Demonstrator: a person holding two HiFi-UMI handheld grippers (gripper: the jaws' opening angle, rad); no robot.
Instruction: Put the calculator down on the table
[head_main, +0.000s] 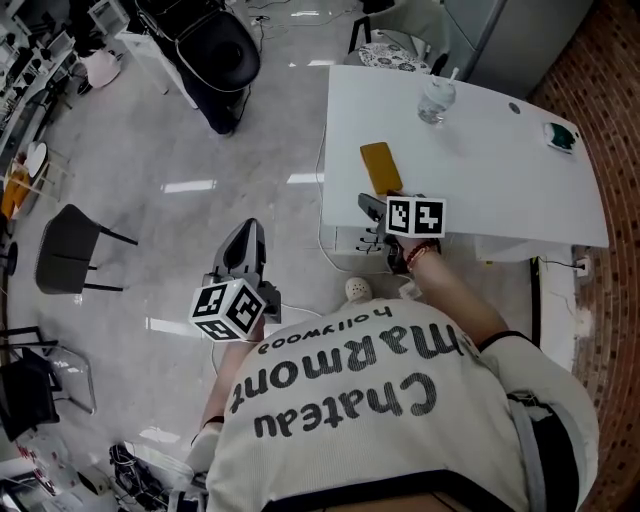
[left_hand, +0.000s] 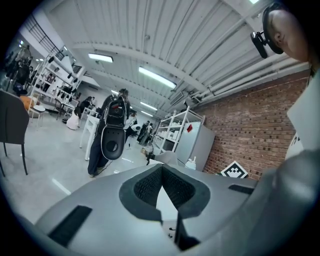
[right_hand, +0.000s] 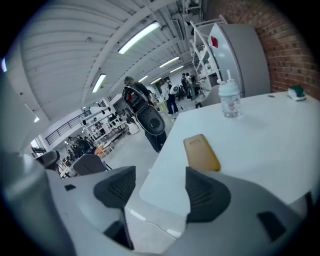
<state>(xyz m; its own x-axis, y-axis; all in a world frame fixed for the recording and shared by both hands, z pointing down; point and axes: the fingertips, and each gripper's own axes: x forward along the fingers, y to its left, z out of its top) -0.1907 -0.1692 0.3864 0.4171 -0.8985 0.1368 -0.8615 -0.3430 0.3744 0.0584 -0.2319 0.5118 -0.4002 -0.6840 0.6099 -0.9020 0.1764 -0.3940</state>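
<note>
A mustard-yellow calculator (head_main: 381, 167), a flat slab with rounded corners, lies flat on the white worktop (head_main: 490, 160) near the edge that faces the open floor. Its plain upper face shows only a small rectangular recess near the far end; no keys can be made out. The right tool (right_hand: 155, 187) hangs at the worktop's near corner, just short of the calculator and not touching it, its ribbed dark pads well apart with nothing between them. The left tool (left_hand: 161, 169) is held over the floor, well apart from the worktop, pad tips together on nothing. A clear plastic bottle (head_main: 437, 98) stands farther along the worktop.
</note>
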